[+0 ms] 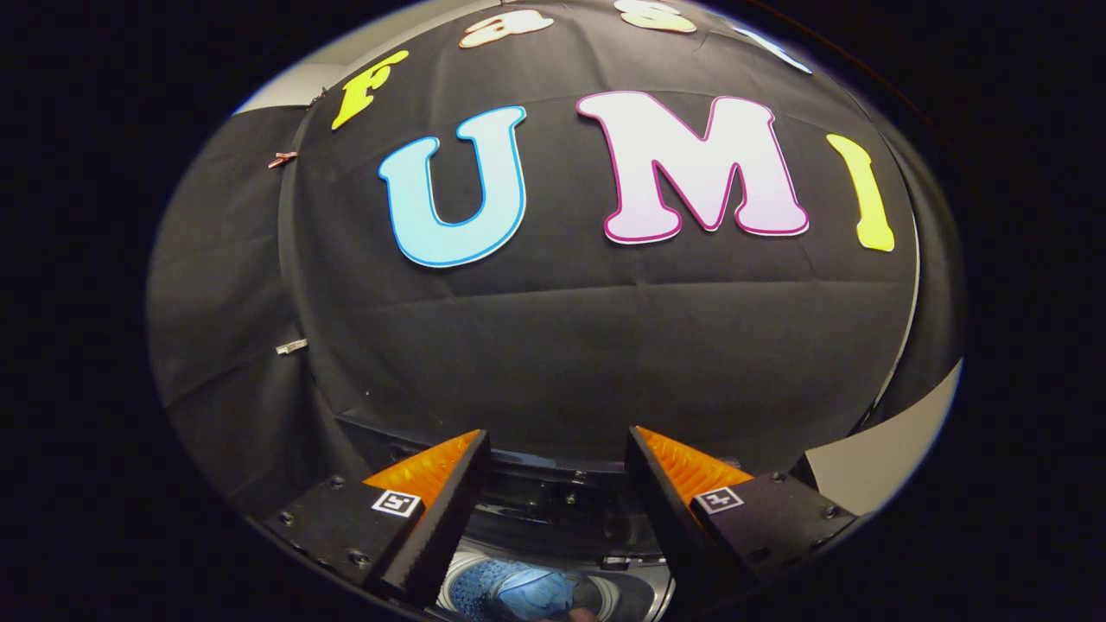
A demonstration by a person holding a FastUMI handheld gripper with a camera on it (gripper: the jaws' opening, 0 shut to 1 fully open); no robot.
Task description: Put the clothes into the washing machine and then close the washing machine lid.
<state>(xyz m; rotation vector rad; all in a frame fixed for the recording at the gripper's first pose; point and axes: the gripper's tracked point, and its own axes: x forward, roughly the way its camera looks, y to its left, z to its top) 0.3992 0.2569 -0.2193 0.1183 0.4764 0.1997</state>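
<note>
My gripper [557, 445] is open, its two fingers spread apart with nothing between them, pointing at the booth's black cloth wall. Below and between the fingers I see the top of the washing machine [562, 505], its dark back edge running across just under the fingertips. Down inside its opening lies a blue mesh piece of clothing [510, 587], well beneath the fingers. The machine's lid is not clear to me from here.
The black cloth wall [553, 345] stands close behind the machine. A light-coloured surface [881, 466] shows to the right of the right finger. Two small clips [291, 347] hold the cloth at the left.
</note>
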